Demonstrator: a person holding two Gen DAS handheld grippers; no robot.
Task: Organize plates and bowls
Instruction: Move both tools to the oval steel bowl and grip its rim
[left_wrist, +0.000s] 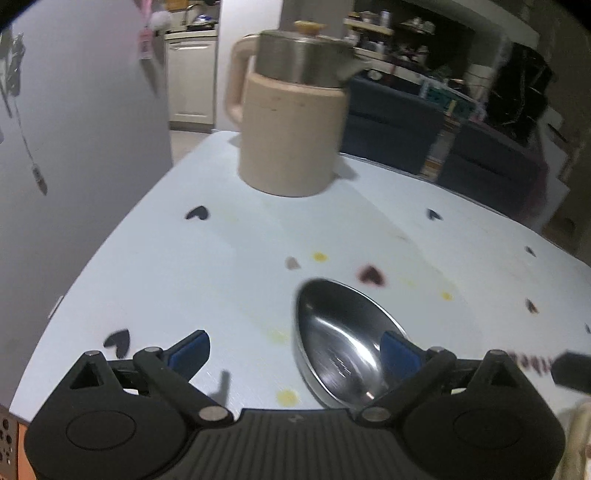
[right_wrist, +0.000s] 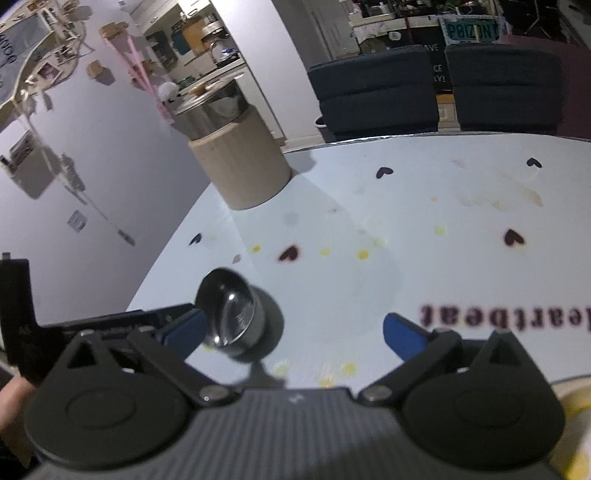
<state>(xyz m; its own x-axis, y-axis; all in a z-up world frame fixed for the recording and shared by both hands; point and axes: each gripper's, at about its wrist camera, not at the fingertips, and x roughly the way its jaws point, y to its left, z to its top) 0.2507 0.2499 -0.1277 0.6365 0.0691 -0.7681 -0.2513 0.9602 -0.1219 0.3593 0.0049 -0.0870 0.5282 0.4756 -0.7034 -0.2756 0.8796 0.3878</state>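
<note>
Left gripper (left_wrist: 295, 350): jaws spread wide, nothing clamped; right pad (left_wrist: 400, 354) over the near rim of a steel bowl (left_wrist: 340, 339). Bowl seen on the table (left_wrist: 184, 266), near its front edge, tilted or blurred in both views. Right gripper (right_wrist: 295, 332): likewise wide apart, empty, bowl (right_wrist: 231, 314) just beside its left pad (right_wrist: 184, 330). Kettle (left_wrist: 291, 125) well behind. Best done, by judgement: rim centred between one gripper's pads, closed gently on the thin wall, lifted level.
</note>
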